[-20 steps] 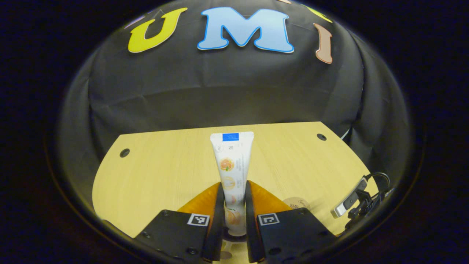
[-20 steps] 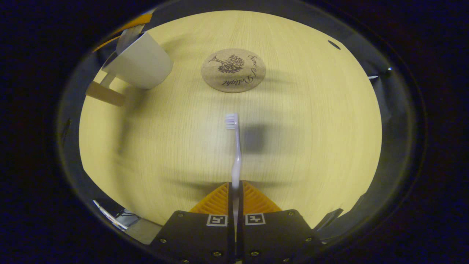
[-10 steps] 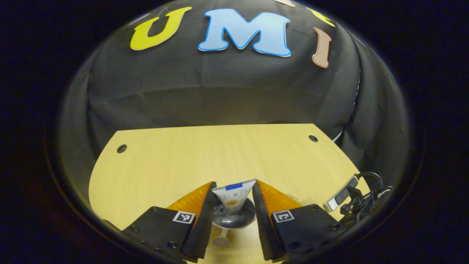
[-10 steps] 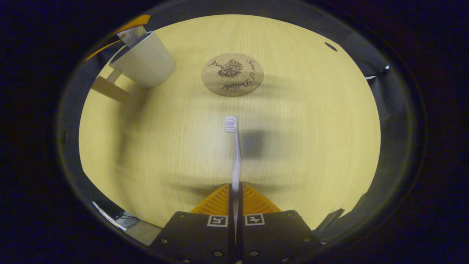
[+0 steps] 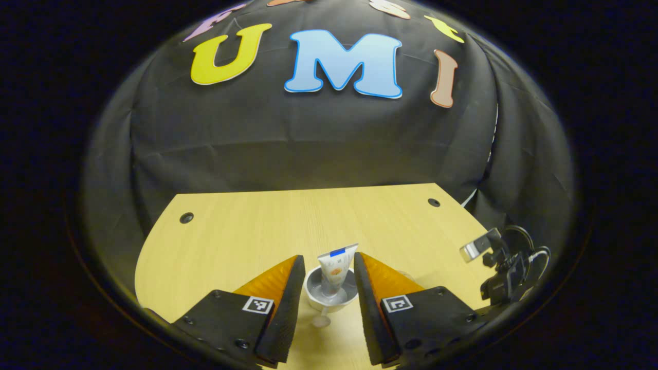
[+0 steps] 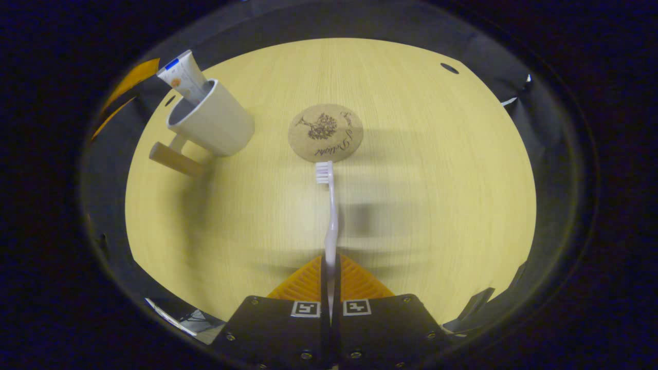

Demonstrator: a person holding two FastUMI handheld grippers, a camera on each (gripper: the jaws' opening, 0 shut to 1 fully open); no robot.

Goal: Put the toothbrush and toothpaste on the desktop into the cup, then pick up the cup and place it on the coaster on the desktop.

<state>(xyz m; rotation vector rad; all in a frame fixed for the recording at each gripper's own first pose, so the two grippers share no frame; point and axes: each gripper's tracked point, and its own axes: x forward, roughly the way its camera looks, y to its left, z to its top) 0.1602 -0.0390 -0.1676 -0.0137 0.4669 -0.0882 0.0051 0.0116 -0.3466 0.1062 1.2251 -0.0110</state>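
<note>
Left tool [image 5: 329,267], fingers apart, now stands higher above the cup [image 5: 331,295] than half a second ago; the toothpaste [image 5: 334,267], released, rests upright inside the cup on the worktop [image 5: 241,231]. Right tool [image 6: 331,267] stays clamped on the toothbrush [image 6: 331,216], whose head has advanced to the near edge of the coaster [image 6: 325,132].

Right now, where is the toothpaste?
The toothpaste stands inside the cup, between the open left gripper fingers; left of the coaster in the right gripper view.
</note>
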